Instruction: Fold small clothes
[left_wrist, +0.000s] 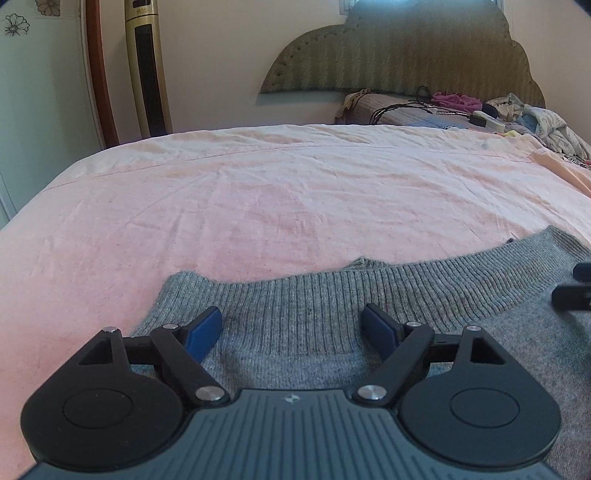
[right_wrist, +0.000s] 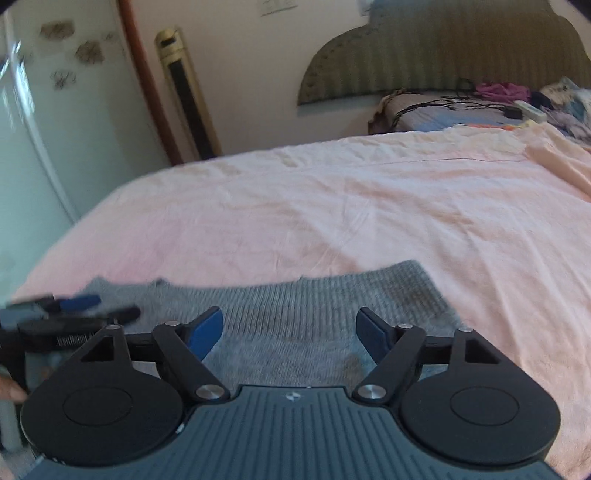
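Observation:
A grey knit sweater (left_wrist: 332, 306) lies flat on the pink bedsheet (left_wrist: 258, 195), its ribbed hem towards the far side. My left gripper (left_wrist: 293, 325) is open just above the sweater near its left corner, holding nothing. My right gripper (right_wrist: 290, 326) is open above the sweater (right_wrist: 303, 306) near its right corner, holding nothing. The left gripper shows blurred at the left edge of the right wrist view (right_wrist: 74, 306). Part of the right gripper shows at the right edge of the left wrist view (left_wrist: 576, 288).
A padded headboard (left_wrist: 406, 51) stands at the far end. A pile of clothes, cables and a remote (left_wrist: 480, 110) lies by it. A gold tower fan (left_wrist: 146, 70) and a white door (right_wrist: 44, 147) stand at the left. The pink sheet (right_wrist: 369, 206) stretches beyond the sweater.

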